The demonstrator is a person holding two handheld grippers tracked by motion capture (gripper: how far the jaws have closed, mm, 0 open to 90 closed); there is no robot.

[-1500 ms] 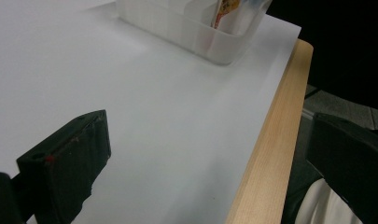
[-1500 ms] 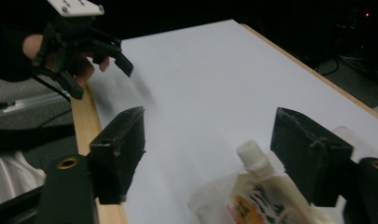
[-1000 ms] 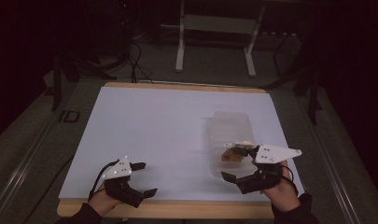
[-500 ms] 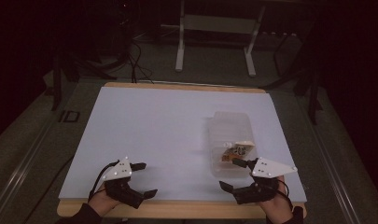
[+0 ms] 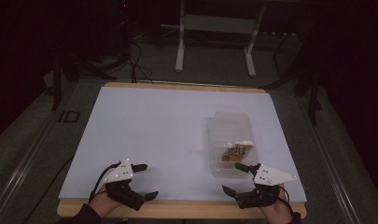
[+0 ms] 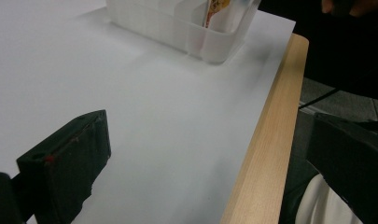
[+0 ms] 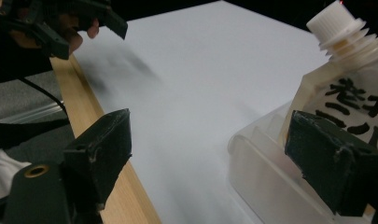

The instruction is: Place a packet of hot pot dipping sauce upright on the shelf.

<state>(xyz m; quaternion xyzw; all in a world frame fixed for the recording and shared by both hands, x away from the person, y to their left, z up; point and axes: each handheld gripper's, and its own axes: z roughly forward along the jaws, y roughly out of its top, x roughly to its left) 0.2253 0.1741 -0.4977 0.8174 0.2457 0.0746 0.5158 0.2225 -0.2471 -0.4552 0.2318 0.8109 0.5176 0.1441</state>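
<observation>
Resting at the near table edge [image 5: 186, 204], the left gripper [image 5: 141, 181] and right gripper [image 5: 237, 178] gape wide and empty; the spouted pouch [image 5: 236, 150] stands propped in the clear bin [image 5: 229, 125], seemingly parked there upright.

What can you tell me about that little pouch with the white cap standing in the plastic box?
The pouch is a soft, clear-sided packet with a ribbed white screw cap on its spout and bold black characters printed on its front; the high view shows orange-brown on it too. It stands tilted in the near end of a translucent, ribbed plastic box on the white table, leaning on the box's wall. The right gripper, open, sits just short of it, not touching.
</observation>
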